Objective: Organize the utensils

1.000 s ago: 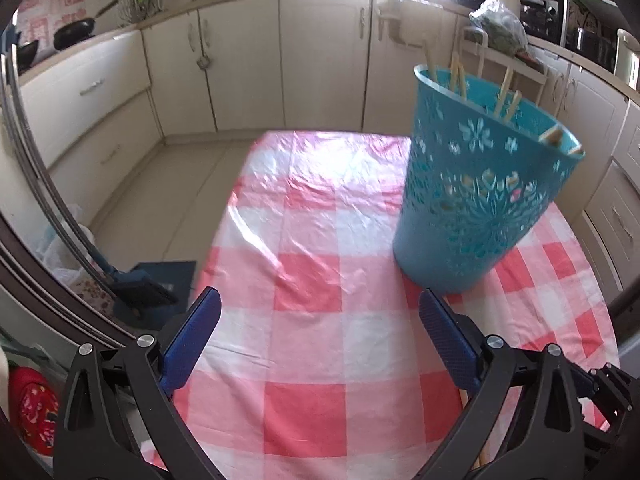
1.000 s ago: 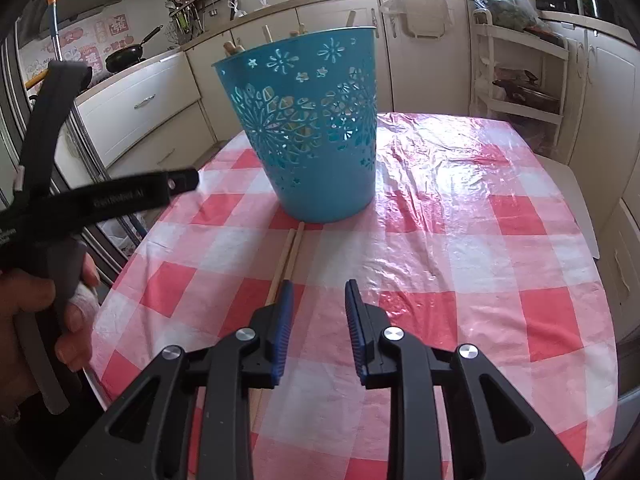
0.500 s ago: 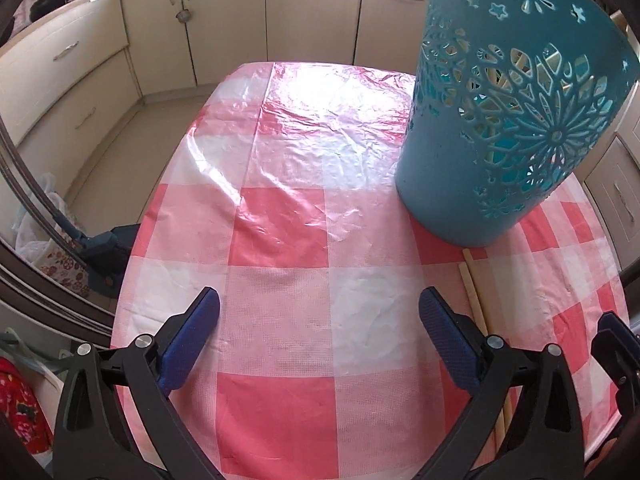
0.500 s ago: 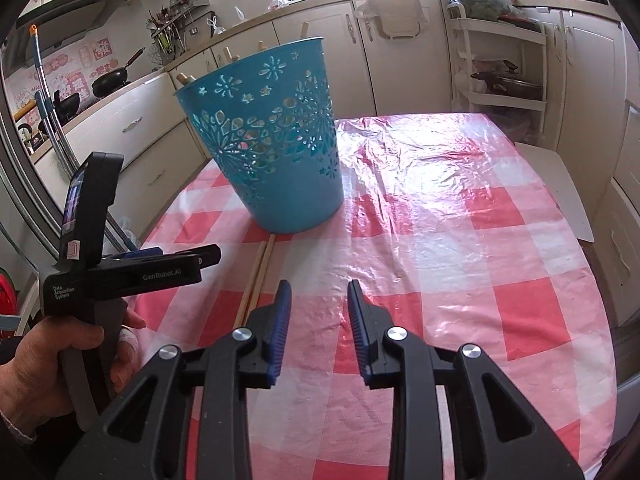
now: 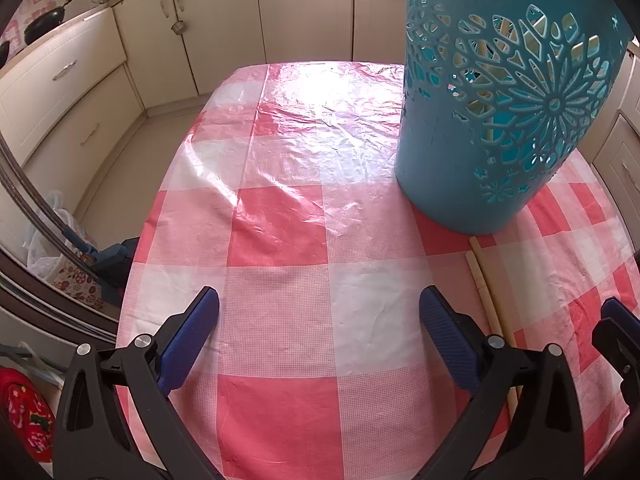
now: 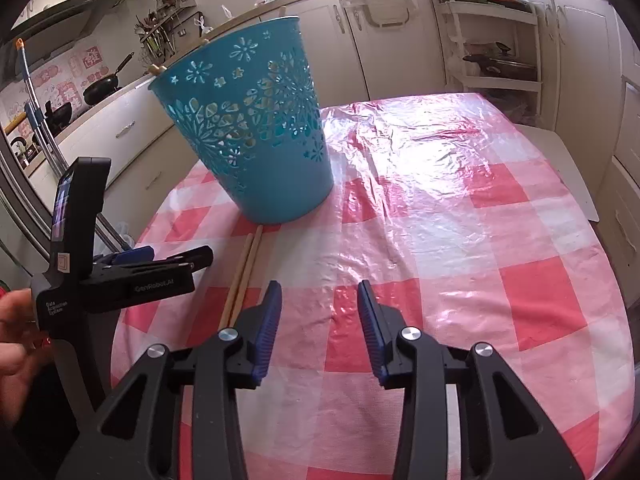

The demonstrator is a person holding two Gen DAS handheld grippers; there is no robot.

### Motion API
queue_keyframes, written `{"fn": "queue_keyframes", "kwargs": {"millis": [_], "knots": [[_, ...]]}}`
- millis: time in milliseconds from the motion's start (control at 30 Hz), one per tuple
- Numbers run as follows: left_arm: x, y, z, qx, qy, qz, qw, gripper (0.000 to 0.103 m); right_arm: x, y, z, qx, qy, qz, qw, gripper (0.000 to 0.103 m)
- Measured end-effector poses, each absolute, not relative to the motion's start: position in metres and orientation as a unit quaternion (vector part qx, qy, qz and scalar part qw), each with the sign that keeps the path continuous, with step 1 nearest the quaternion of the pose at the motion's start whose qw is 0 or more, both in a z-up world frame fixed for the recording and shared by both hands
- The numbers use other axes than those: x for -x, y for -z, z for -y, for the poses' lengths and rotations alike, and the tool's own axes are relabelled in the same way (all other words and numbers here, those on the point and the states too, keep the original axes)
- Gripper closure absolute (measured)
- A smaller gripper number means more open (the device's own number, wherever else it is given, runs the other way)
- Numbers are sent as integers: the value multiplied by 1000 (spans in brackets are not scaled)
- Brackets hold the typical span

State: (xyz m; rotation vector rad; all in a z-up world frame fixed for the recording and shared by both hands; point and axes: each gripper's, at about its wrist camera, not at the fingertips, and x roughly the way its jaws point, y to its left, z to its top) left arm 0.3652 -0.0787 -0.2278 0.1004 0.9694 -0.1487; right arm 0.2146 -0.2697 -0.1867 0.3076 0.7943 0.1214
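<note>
So the basket (image 6: 256,136) sits on the table (image 6: 460,240), toward the far left from my right claw (image 6: 318,320). Two sticks (image 6: 244,272) lie side by side on the cloth right in front of the basket, their far ends at its base. My left claw (image 5: 318,320) hangs left of the sticks, right claw just right of them. Cabinets (image 6: 384,36) behind the table.

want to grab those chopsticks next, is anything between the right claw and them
Nothing visible: the pair of pale wooden chopsticks lies on bare checked tablecloth just left of the empty, just-opening right claw; the perforated teal plastic basket stands beyond.
</note>
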Motion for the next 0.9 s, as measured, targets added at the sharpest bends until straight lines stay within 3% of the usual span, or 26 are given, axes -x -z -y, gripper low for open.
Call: {"fn": "queue_keyframes", "kwargs": {"millis": [900], "knots": [[-366, 228, 78, -49, 71, -466, 881, 7, -214, 196, 273, -163, -38, -408, 897, 55]]}}
